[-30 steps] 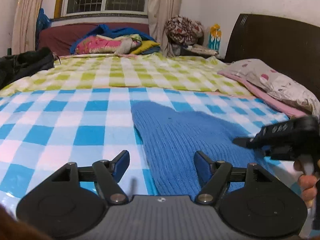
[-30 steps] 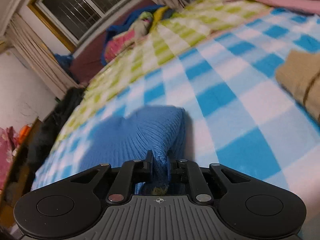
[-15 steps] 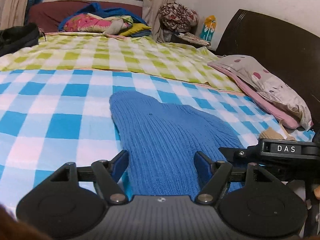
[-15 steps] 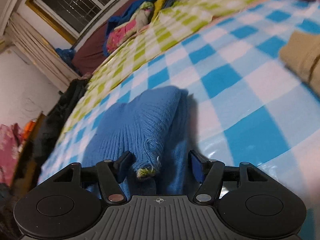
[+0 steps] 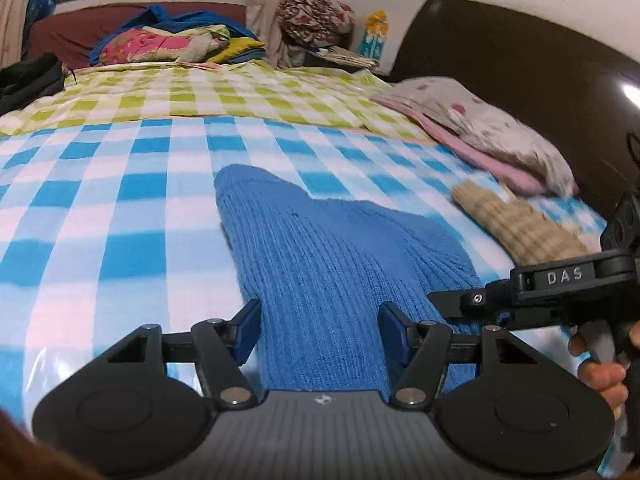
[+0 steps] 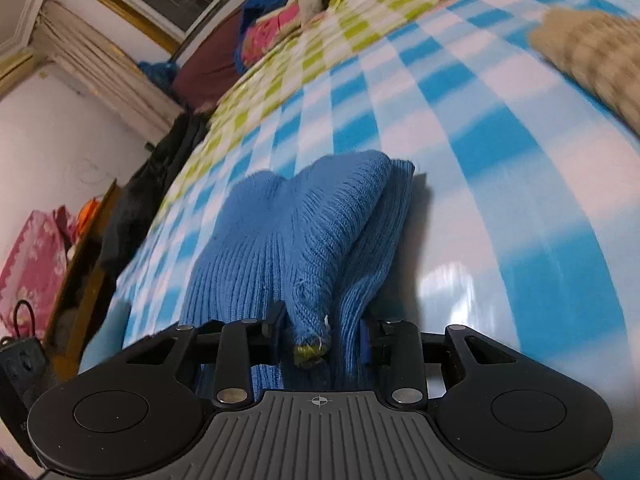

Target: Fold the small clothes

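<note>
A blue knitted garment (image 5: 320,256) lies on the blue-and-white checked bed sheet (image 5: 100,216). My left gripper (image 5: 320,328) is open, its jaws either side of the garment's near end. My right gripper (image 6: 322,338) stands at the garment's other near edge, jaws partly closed around a folded sleeve (image 6: 316,320) with a yellow-green cuff tip and the layers beside it; whether it grips is unclear. The right gripper also shows in the left wrist view (image 5: 448,304), held in a hand. The garment shows bunched in the right wrist view (image 6: 304,232).
A tan knitted garment (image 5: 516,228) lies to the right on the sheet. Pillows (image 5: 480,124) lie against the dark headboard (image 5: 520,60). A pile of bedding (image 5: 168,42) sits at the far end, dark clothes (image 5: 28,80) at far left.
My right gripper opened off the blue sleeve, then narrowed again around it. My left gripper moved forward so the garment's end sits between its open jaws.
</note>
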